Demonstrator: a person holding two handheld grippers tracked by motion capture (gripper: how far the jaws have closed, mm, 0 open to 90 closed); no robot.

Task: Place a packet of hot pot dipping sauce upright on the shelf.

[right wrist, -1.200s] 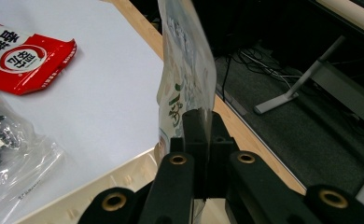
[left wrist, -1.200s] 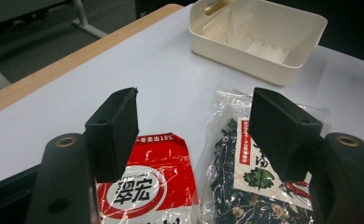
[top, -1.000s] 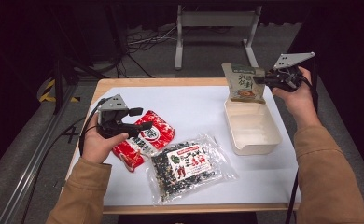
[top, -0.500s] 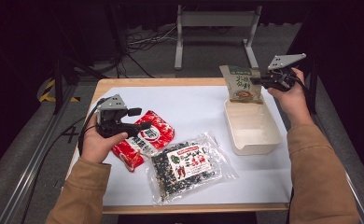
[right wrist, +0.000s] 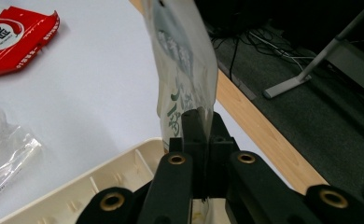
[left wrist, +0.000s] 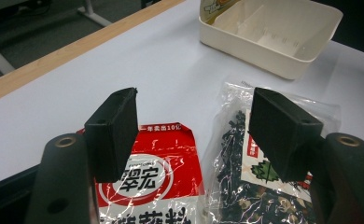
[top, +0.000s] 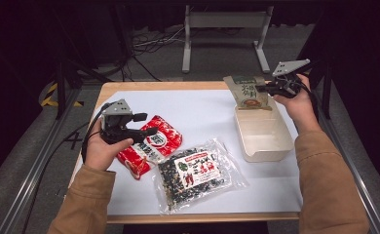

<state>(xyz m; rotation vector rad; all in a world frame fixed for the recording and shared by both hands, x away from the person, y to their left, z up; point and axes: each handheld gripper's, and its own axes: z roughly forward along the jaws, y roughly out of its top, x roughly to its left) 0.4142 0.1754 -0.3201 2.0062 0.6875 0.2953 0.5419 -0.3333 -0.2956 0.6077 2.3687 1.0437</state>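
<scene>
Since the earlier frame the right gripper (top: 263,88) has lowered the green pouch (top: 248,90), fingers clenched on it, to the cream tray's (top: 268,151) far end. The left gripper (top: 146,124) hovers, fingers released, over the red packet (top: 161,141) left of the tray. That and the clear bag (top: 198,173) apparently remain unpacked.

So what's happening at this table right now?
A person works with a gripper in each hand. The right gripper has its jaws shut on a green snack pouch, holding it upright over the far end of a cream tray. The left gripper hovers with jaws open above a red packet, gripping nothing. A clear bag of dark mix lies beside the red packet on the white tabletop.
</scene>
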